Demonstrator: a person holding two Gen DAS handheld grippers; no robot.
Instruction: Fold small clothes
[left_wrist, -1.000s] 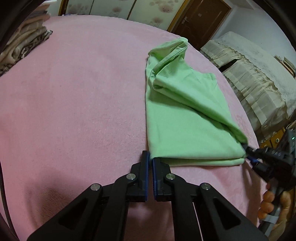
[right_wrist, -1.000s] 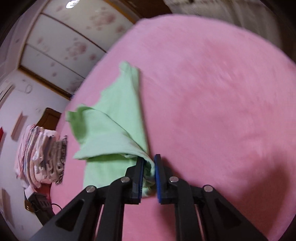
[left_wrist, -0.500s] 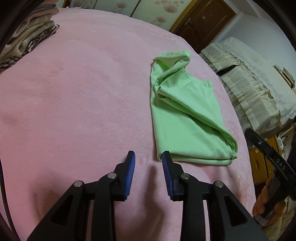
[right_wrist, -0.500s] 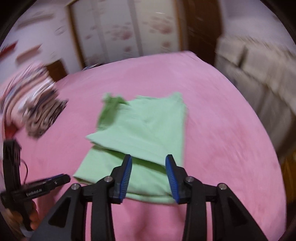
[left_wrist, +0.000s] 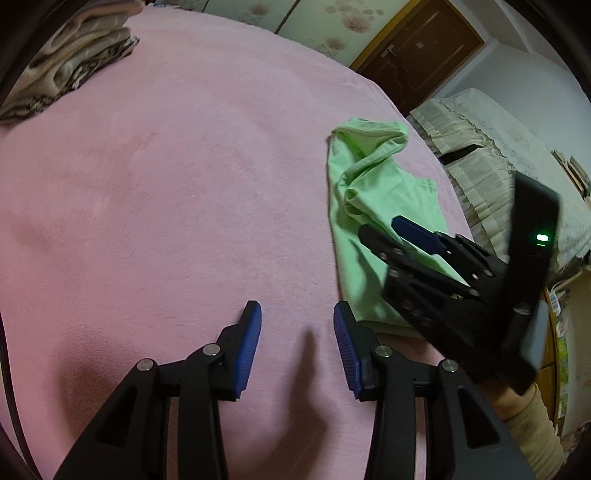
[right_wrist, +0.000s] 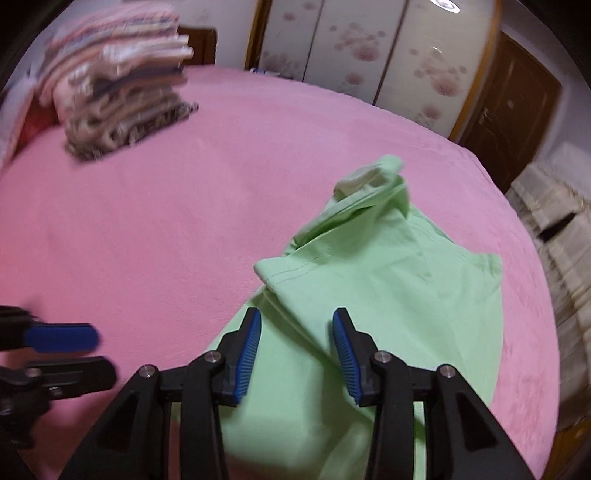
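The green shirt is lying half-folded on the pink blanket, doubled over lengthwise with one layer flopped across the other and a bunched-up bit (sleeve or collar, can't tell which) at its far end. In the right wrist view it fills the lower right, from about 1 o'clock down to 5 o'clock. In the left wrist view the same shirt sits off at 2 to 3 o'clock, close to the blanket's right edge.

The right gripper hangs right above the near part of the shirt, jaws spread wide, nothing between the blue pads. Whether the tips actually touch the cloth I can't tell. From the left camera you see that right gripper coming in from 4 o'clock, reaching over the shirt, with a green light on its body.

The left gripper is also gaping, empty, over bare blanket just left of the shirt's near corner. It shows up blurry at 8 o'clock in the right view.

Further out: a stack of folded clothes at 10 to 11 o'clock on the far side of the blanket, flowery wardrobe doors behind, a brown door at 1 o'clock, and something under a cream lace cover beside the bed.
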